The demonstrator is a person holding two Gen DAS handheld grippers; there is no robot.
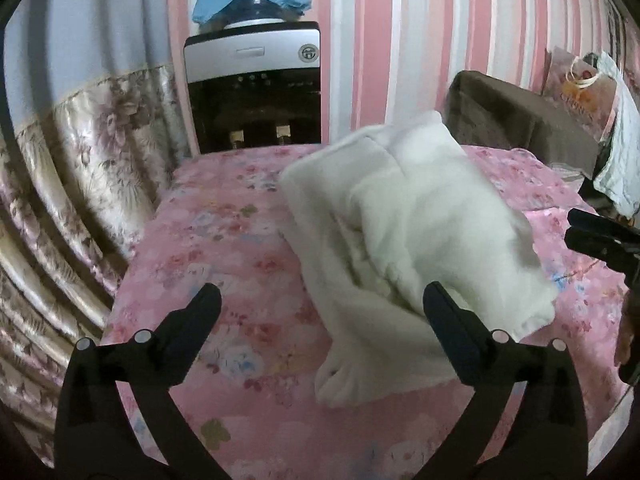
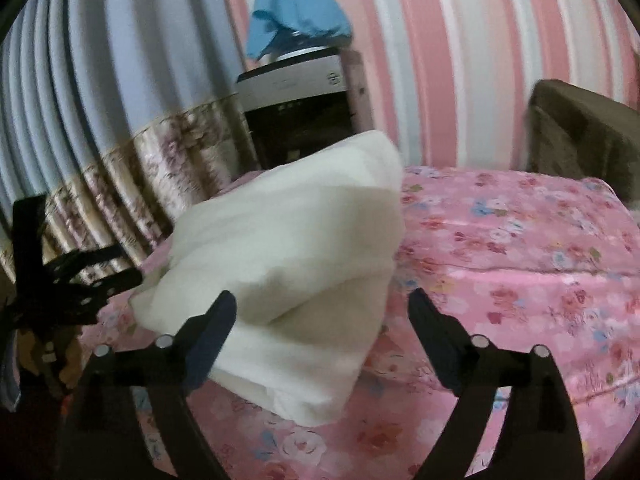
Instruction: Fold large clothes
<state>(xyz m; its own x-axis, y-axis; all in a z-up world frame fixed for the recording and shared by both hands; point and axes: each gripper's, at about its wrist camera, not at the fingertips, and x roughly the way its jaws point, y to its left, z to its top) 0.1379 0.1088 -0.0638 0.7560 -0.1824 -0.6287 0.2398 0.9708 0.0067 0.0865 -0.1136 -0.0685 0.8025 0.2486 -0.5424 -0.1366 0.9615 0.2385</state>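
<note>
A cream-white fleece garment [image 1: 404,216] lies on a pink bedsheet [image 1: 224,248] printed with small red, blue and white flowers. Pink, white and grey stripes run down the wallpaper [image 1: 400,40]. A pale blue curtain [image 1: 92,16] ends in a beige floral band. A sky-blue cloth [image 2: 300,12] tops a silver-and-black water dispenser [image 1: 256,80].

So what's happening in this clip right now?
A person with a handheld gripper in each hand is folding a white fleecy garment on a bed with a pink floral cover. The garment lies in a folded bundle. Both the left gripper and the right gripper stand open just in front of the bundle, and neither grips the cloth. A water dispenser stands behind the bed against the striped wall.
</note>
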